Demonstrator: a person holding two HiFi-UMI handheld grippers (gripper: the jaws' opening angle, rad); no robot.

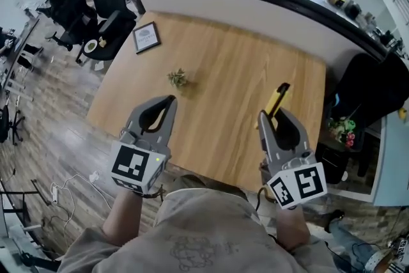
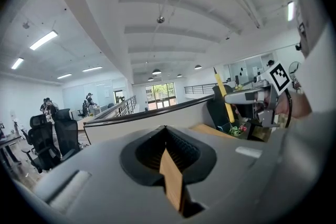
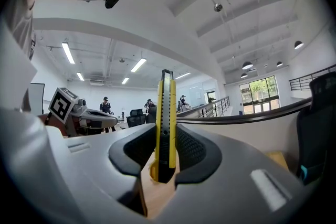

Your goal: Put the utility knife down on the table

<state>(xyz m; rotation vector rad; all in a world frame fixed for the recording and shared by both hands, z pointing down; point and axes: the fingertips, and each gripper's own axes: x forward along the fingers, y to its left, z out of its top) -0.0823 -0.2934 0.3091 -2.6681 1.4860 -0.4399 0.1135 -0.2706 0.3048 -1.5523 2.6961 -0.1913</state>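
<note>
Knife: yellow-and-black utility knife (image 3: 166,123), gripped at its lower end and jutting past the jaw tips, over the right side of the table (image 1: 223,73).
Right gripper (image 1: 271,117): jaws clamped on the knife.
Left gripper (image 1: 167,101): jaws closed together, nothing between them.
On table: small plant (image 1: 177,78) and framed sign (image 1: 146,37).
Writing: the sign's print is too small to read; none can be made out on the knife.

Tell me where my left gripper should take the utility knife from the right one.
Take the utility knife on the yellow stretch sticking out past the right gripper, coming in from the left. Its body is long and slim, and its near end is clamped, so only that far part is free. The left gripper is shut now; open it first.
</note>
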